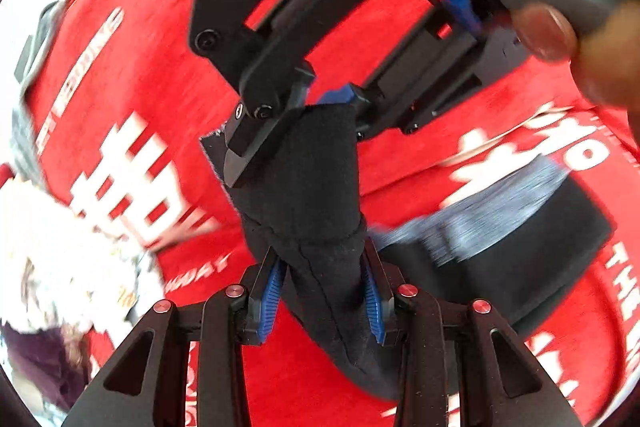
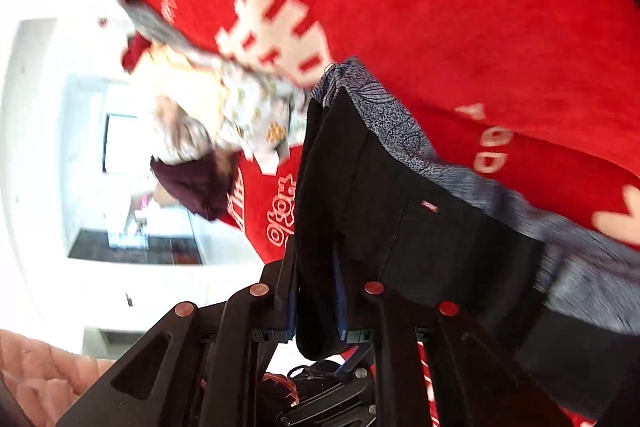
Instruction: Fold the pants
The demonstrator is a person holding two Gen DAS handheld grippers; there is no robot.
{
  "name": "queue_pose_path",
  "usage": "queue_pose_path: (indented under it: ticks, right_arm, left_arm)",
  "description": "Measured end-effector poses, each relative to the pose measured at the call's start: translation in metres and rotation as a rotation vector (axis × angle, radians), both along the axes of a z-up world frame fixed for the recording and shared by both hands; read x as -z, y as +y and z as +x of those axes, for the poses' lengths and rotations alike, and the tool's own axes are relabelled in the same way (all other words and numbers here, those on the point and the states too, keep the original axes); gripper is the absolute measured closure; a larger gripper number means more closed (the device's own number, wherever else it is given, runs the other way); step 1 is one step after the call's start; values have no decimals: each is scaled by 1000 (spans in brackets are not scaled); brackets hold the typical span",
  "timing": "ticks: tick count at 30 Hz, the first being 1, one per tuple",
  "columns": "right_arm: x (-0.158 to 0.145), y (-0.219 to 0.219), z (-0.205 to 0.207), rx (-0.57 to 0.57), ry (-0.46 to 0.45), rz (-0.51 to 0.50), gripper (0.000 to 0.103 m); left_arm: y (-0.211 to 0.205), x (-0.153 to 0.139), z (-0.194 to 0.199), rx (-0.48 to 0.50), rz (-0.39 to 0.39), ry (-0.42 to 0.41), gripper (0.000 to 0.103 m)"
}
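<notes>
Fingers [image 1: 276, 291] of both grippers pinch the black pants [image 1: 304, 187] above a red printed cloth [image 1: 168, 67].

A red cloth with white lettering [image 1: 168, 39] is spread over the supporting surface, and a heap of pale patterned laundry [image 2: 248, 107] is lain on it near one edge.

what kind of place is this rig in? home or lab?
Probably a home, not a lab. The dark pants hang over a red cloth with white lettering, a heap of other clothes lies at its edge, and beyond are white walls with a window-like opening.
</notes>
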State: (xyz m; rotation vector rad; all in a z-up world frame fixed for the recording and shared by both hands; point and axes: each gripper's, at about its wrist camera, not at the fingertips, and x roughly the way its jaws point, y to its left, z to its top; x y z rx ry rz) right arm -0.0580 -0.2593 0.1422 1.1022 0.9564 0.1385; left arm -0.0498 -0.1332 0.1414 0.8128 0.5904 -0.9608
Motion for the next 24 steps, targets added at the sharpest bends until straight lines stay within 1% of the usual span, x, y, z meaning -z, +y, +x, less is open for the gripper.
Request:
queue_pose_path:
  ticks: [4, 6, 7, 8, 11, 13, 15, 17, 18, 21, 23, 24]
  right_arm:
    - [-4, -35, -82, 118, 6, -22, 86]
    - [7, -55, -129, 193, 20, -10, 86]
    - [10, -65, -142, 217, 25, -1, 86]
    - [20, -72, -167, 262, 34, 10, 86]
    - [45, -89, -212, 344, 64, 35, 86]
    - [73, -95, -242, 398, 112, 64, 87]
    - [101, -95, -255, 431, 154, 88, 87]
    - [126, -95, -268, 453, 188, 118, 87]
    - [140, -95, -274, 470, 199, 139, 87]
    - [158, -95, -283, 500, 203, 176, 86]
    - [162, -94, -284, 512, 204, 180, 84]
    - [160, -94, -283, 511, 207, 164, 84]
  left_arm:
    - [-33, 0, -55, 108, -6, 10, 65]
    - [-48, 5, -85, 161, 2, 29, 65]
    - [-56, 9, -98, 187, 10, 37, 65]
    - [-63, 13, -112, 212, 20, 40, 65]
    - [-80, 39, -153, 294, 60, 34, 65]
    - [-87, 65, -179, 349, 107, 18, 65]
    - [-91, 86, -196, 389, 152, 3, 65]
    - [-92, 106, -207, 408, 199, -2, 65]
    - [-91, 114, -212, 417, 215, -26, 65]
    - [-87, 122, -219, 435, 226, -77, 61]
    - [-86, 120, -219, 468, 238, -63, 61]
    - [-83, 117, -217, 481, 243, -53, 56]
